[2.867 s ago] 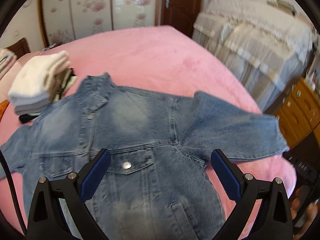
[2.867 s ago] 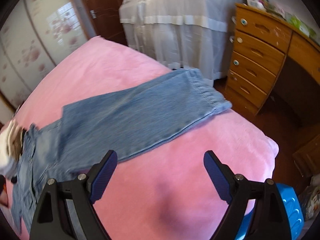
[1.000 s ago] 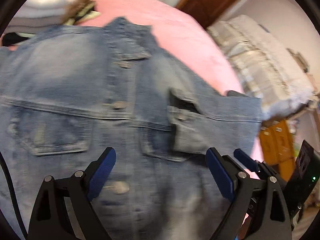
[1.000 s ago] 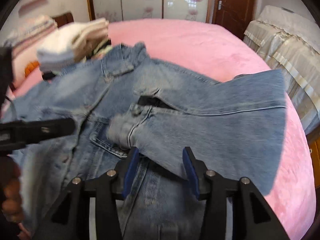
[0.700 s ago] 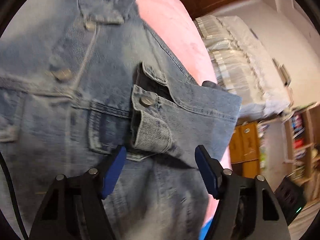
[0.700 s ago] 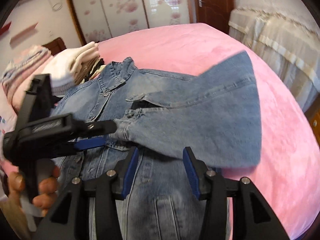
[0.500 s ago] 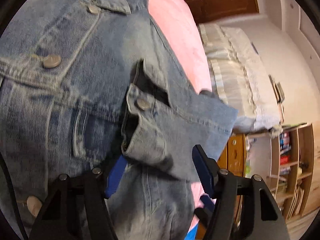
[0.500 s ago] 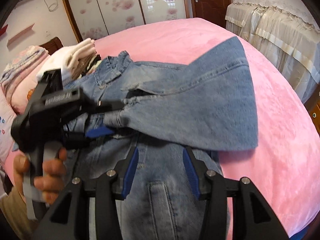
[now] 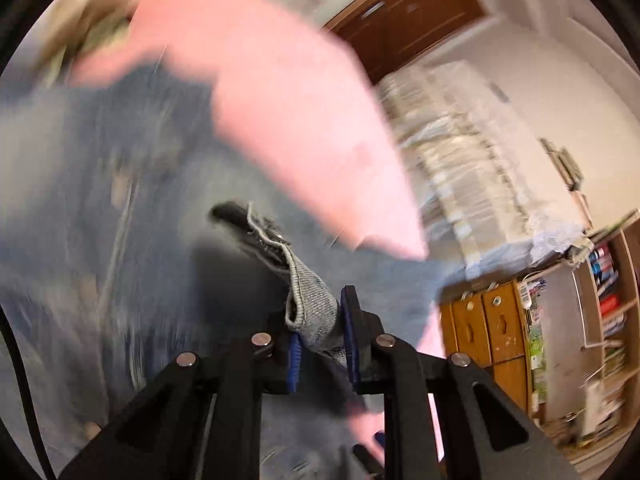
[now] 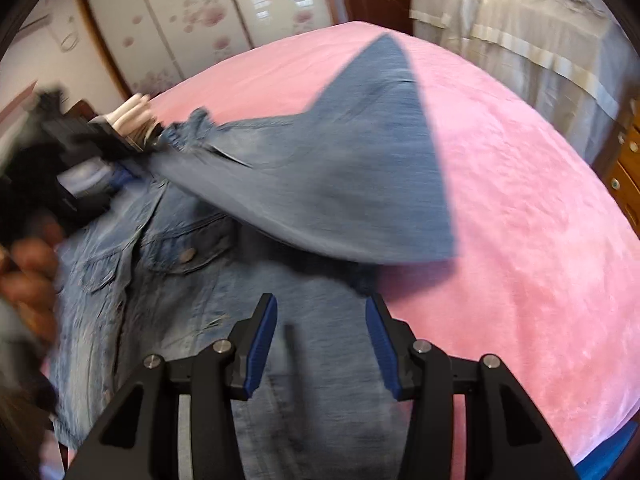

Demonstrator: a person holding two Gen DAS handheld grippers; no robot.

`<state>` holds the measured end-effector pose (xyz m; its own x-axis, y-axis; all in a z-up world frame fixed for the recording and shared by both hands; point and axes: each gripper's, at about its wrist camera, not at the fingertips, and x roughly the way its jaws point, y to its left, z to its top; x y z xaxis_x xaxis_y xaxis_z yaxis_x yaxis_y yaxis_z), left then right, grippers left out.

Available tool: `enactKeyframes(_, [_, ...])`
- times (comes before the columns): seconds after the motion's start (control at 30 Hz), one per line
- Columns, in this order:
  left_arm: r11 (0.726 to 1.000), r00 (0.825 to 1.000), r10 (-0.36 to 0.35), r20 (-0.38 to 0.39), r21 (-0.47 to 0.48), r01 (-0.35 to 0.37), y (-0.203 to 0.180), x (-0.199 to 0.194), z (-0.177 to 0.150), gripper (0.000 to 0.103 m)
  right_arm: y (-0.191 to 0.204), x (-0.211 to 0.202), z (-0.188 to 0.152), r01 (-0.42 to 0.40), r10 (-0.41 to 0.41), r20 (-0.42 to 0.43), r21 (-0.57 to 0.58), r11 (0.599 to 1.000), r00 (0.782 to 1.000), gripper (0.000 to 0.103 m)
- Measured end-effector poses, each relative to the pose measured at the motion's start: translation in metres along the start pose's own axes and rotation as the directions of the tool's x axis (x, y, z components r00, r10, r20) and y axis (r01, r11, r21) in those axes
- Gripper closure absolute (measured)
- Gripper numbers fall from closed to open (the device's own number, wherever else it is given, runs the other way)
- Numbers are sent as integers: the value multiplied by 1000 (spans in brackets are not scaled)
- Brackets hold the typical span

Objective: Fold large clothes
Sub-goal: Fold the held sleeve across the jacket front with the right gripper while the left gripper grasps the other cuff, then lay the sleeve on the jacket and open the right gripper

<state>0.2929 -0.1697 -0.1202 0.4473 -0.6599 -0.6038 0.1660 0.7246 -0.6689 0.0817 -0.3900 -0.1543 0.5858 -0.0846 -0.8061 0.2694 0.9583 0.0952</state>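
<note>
Now clamped on cuff (image 9: 310, 312) in closing left gripper (image 9: 320, 350), sleeve (image 10: 332, 188) stretched up-left from right gripper (image 10: 320, 344), apart, empty over jacket (image 10: 168, 288).

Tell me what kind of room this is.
Most likely a home bedroom: a bed under a pink blanket, a floral-panelled wardrobe, and a wooden chest of drawers beside a bookshelf.

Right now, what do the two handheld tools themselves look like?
Both match: the left tool and right tool have matte black angular fingers with triangular cut-outs, round silver pivot pins, and ribbed blue pads on the inner faces. A thin black cable runs along the left view's edge. No sleeve is clearly visible.
</note>
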Motion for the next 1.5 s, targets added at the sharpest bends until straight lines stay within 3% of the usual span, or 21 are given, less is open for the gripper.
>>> enactKeyframes(0.13, [991,986,-21,163,132,0,-51,-60,52,88,-15,8,8,29,-29,9,29,999,1000,56])
enactKeyframes(0.27, [981,968,-10,252,190,-39,-71,-100,86,87,-13,24,25,-3,3,13,35,999,1000,56])
enactKeyframes(0.43, [976,968,38,249,200,-90,-66,-112,101,87,9,45,44,5,-5,7,-43,999,1000,56])
enactKeyframes(0.7, [979,976,58,209,181,-97,-47,-104,95,87,51,74,47,141,-146,1,-256,956,989,56])
enactKeyframes(0.73, [979,976,60,210,181,-99,-46,-104,95,87,51,75,48,147,-151,8,-264,953,989,62])
enactKeyframes(0.77, [978,975,62,215,180,-102,-46,-104,95,87,49,74,49,147,-149,14,-253,956,989,77])
enactKeyframes(0.83, [977,971,65,230,184,-110,-43,-107,96,87,40,72,52,160,-159,22,-202,966,987,91])
enactKeyframes(0.9, [976,965,61,253,189,-111,-37,-114,97,87,21,62,56,154,-151,41,-106,982,988,94])
enactKeyframes(1.03, [973,955,117,274,163,-166,8,-121,81,87,9,53,54,133,-131,37,-73,988,991,94])
enactKeyframes(1.13, [974,947,190,260,71,-215,76,-123,57,87,15,61,47,118,-120,-14,-111,987,993,92])
enactKeyframes(1.23, [968,951,250,183,-31,-249,146,-116,24,87,26,64,35,131,-137,-23,-161,978,990,90])
enactKeyframes(1.3, [953,951,296,87,-87,-289,188,-107,-4,87,33,59,30,136,-143,-24,-186,973,989,86])
enactKeyframes(1.33, [948,952,304,37,-107,-299,204,-102,-18,87,35,58,30,137,-146,-31,-195,971,989,80])
enactKeyframes(1.4, [946,954,298,-22,-125,-299,223,-95,-34,85,37,55,30,121,-133,-47,-199,972,990,70])
enactKeyframes(1.5, [955,963,267,-42,-125,-270,228,-96,-35,80,36,47,30,112,-127,-58,-211,971,990,69])
